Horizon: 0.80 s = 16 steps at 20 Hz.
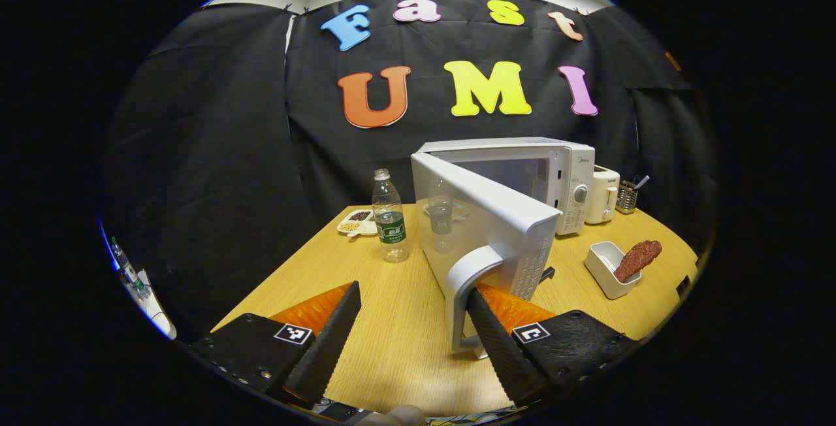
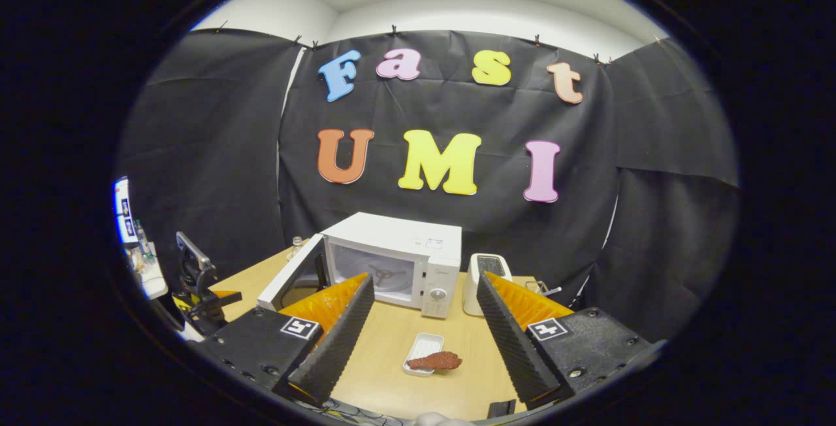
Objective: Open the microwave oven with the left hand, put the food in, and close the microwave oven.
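White microwave (image 1: 522, 178) sits at the back of the wood counter (image 1: 392, 308), its door (image 1: 486, 230) swung partway out toward me, hinge on its left. In the left gripper view my left gripper (image 1: 415, 325) has its fingers spread wide apart; the right-hand finger is tucked against or behind the door handle (image 1: 467, 282) at about 1 o'clock, the other finger well off at 10 o'clock, so nothing is clamped. I judge it's hooking the handle, not pinching it, and the door is mid-swing, opening step not finished.

Food (image 2: 441, 360): a reddish-brown piece lying across the rim of a small white tray (image 2: 421, 349), on the counter in front of the microwave's control panel side. In the right gripper view it's dead ahead at 12 o'clock, low between the fingers of my right gripper (image 2: 424, 325), which are also wide apart and empty, hovering clear above it. Long axis of the food runs roughly 3 to 9 o'clock across that view, so the finger gap would straddle its length; I'd likely need a wrist turn to close across the short side.

Right gripper is clearly the nearer one to the food; from the left gripper it's off at 2 o'clock past the door. Cavity (image 2: 382, 276) opening lies at 11 o'clock from the food.
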Each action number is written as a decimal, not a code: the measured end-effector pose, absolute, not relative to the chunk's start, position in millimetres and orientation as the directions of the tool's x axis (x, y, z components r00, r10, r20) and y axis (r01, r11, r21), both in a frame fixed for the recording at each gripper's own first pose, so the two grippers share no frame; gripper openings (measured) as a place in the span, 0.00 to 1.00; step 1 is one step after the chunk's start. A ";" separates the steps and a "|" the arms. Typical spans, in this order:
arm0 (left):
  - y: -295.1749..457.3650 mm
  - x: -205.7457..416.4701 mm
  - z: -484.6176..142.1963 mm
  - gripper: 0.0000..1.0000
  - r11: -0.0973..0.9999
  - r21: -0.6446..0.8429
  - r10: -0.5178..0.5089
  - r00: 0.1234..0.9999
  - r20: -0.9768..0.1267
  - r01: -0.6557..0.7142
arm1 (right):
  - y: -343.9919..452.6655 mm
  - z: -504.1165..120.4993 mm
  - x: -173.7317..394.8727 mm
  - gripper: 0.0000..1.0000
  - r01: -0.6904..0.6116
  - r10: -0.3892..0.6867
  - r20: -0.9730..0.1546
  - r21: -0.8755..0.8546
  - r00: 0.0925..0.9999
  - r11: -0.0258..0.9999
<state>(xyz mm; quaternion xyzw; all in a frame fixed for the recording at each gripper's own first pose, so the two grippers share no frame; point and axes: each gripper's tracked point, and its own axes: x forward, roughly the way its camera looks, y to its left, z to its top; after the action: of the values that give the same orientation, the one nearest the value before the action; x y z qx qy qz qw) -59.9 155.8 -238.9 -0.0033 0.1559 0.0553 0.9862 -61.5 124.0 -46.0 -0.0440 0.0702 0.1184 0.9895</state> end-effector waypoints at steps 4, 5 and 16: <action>180.2 -71.9 -241.4 0.96 0.990 -0.019 0.127 0.932 -0.340 -0.142 | 119.6 -68.8 -57.9 1.00 -0.237 0.226 -0.187 -0.039 0.956 0.971; 186.3 -76.9 -239.9 0.96 0.988 0.000 0.144 0.930 -0.339 -0.153 | 119.1 -72.8 -57.2 1.00 -0.237 0.227 -0.195 -0.031 0.954 0.971; 205.9 -122.3 -183.9 0.95 0.968 0.070 0.252 0.934 -0.255 -0.242 | 79.6 -167.9 -19.9 1.00 -0.258 0.261 -0.335 0.056 0.905 0.965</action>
<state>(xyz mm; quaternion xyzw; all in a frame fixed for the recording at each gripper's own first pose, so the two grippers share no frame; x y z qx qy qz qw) -122.3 205.9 -183.9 0.0187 0.1319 0.1258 0.9831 -19.9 79.6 -167.9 0.0051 0.1724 0.1331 0.9760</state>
